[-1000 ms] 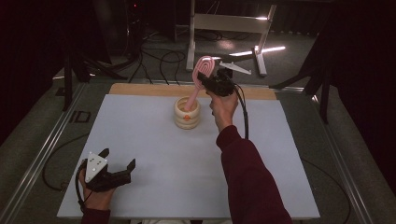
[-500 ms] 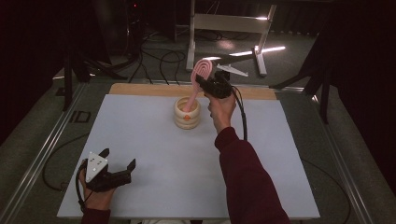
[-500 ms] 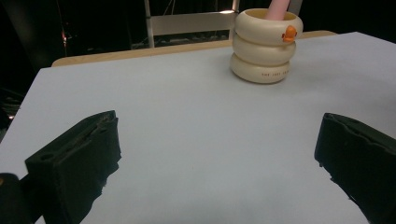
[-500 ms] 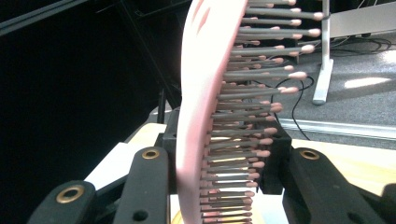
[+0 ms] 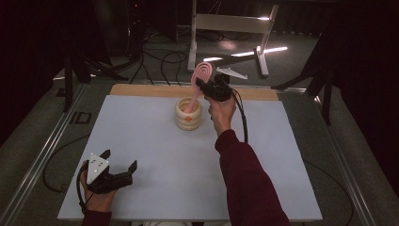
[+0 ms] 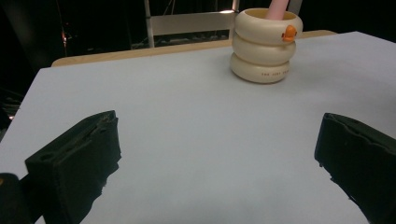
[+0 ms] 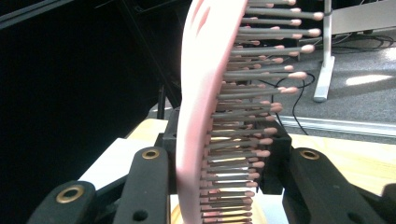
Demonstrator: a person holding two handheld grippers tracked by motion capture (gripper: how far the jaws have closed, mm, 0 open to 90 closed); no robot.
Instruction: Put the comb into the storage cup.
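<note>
A pink hairbrush (image 5: 203,71) stands nearly upright, its handle down inside a cream ringed cup (image 5: 188,114) with a small orange mark, at the back middle of the white mat. My right gripper (image 5: 201,84) is shut on the brush just below its head. In the right gripper view the brush (image 7: 205,93) and its bristles sit between the black fingers (image 7: 144,186). My left gripper (image 5: 120,159) rests open on the mat at the front left, holding nothing. In the left gripper view the cup (image 6: 266,51) stands far ahead with the pink handle (image 6: 279,8) in it.
The white mat (image 5: 141,141) covers the table, with a wooden strip (image 5: 141,90) along its back edge. A white metal stand (image 5: 226,23) and cables (image 5: 160,56) lie on the dark floor behind. Metal rails run along both sides of the table.
My right gripper and the brush have sunk slightly toward the cup. The left gripper has stayed where it was.
</note>
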